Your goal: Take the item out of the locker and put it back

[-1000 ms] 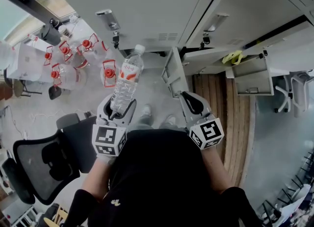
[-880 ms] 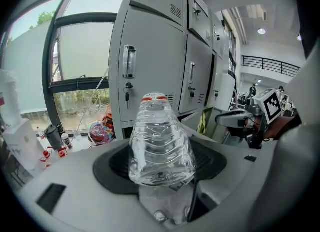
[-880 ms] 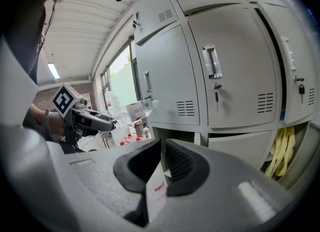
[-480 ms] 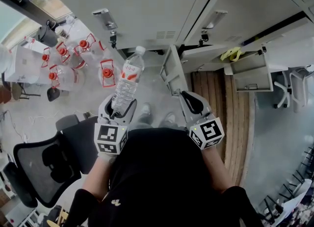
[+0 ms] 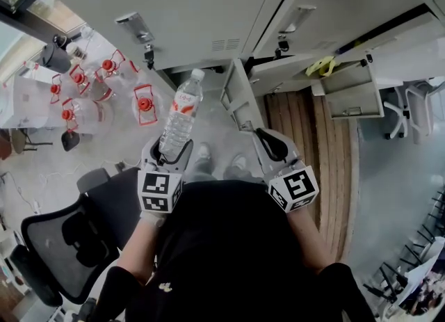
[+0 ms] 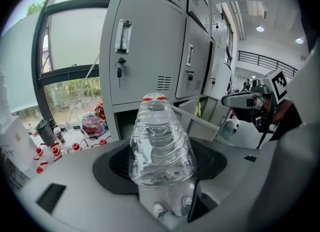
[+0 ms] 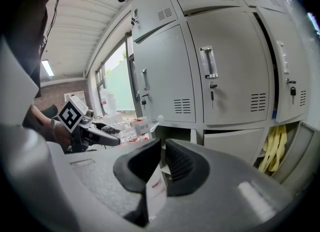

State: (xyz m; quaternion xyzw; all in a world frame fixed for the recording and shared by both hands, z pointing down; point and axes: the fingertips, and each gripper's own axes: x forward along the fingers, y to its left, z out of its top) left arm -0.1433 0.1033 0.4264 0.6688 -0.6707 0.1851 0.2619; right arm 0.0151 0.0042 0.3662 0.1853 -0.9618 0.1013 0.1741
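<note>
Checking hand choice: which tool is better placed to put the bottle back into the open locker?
Left, most likely. The left tool grips the bottle, aimed at the open locker ahead; the right tool, jaws together, carries no bottle.

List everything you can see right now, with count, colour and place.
water bottle: one, clear with red label, centre left, gripped by its base
lockers: one bank, grey, ahead; two low doors open
yellow item: one, inside the open locker at right
water jugs: several, clear with red caps, floor at left
office chair: one, black, lower left
left gripper: one, grey, shut on the water bottle
right gripper: one, grey, jaws closed, a white slip with red print low between them
</note>
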